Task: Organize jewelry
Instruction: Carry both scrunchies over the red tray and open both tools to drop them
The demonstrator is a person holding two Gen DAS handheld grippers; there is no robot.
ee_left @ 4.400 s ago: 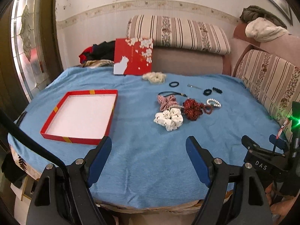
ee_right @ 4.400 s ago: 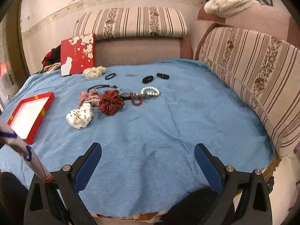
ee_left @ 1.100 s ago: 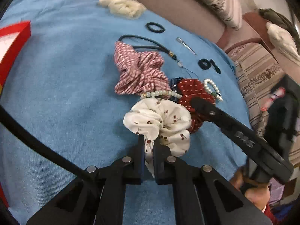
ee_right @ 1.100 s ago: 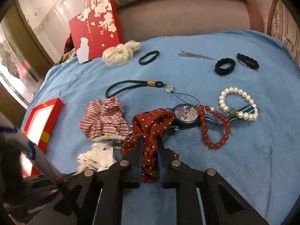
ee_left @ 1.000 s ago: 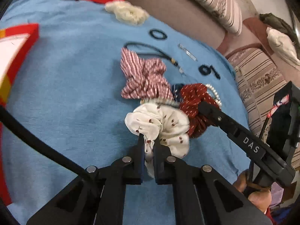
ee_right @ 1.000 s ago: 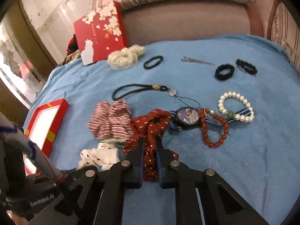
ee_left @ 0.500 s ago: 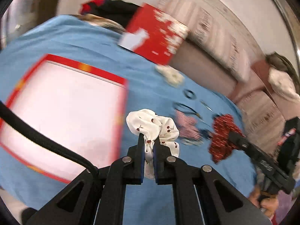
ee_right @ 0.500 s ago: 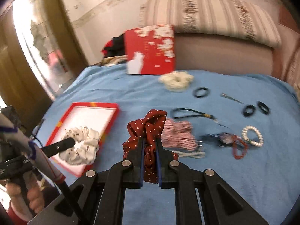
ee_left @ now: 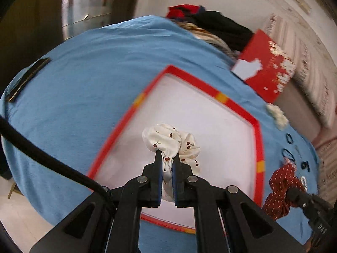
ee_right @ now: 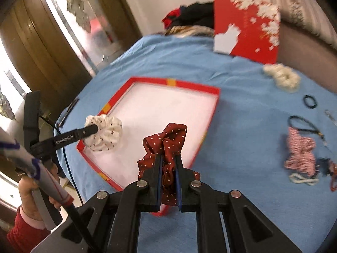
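My left gripper [ee_left: 167, 158] is shut on a white cherry-print scrunchie [ee_left: 170, 142] and holds it over the open red box [ee_left: 219, 97] with a white floor. In the right wrist view the same scrunchie [ee_right: 105, 131] hangs over the box's near left corner [ee_right: 92, 158]. My right gripper [ee_right: 168, 158] is shut on a dark red dotted scrunchie [ee_right: 166, 142], held above the box's right side. That scrunchie also shows in the left wrist view [ee_left: 281, 189].
The box lid [ee_right: 248, 29] leans against the sofa at the back. A cream scrunchie [ee_right: 282, 78], black hair ties [ee_right: 310, 101], a red striped scrunchie [ee_right: 301, 151], a cord and beads lie on the blue cloth [ee_right: 242, 105] to the right.
Both grippers have carried their scrunchies further left, from the pile toward and over the red box. The white scrunchie now hangs lower over the box floor.
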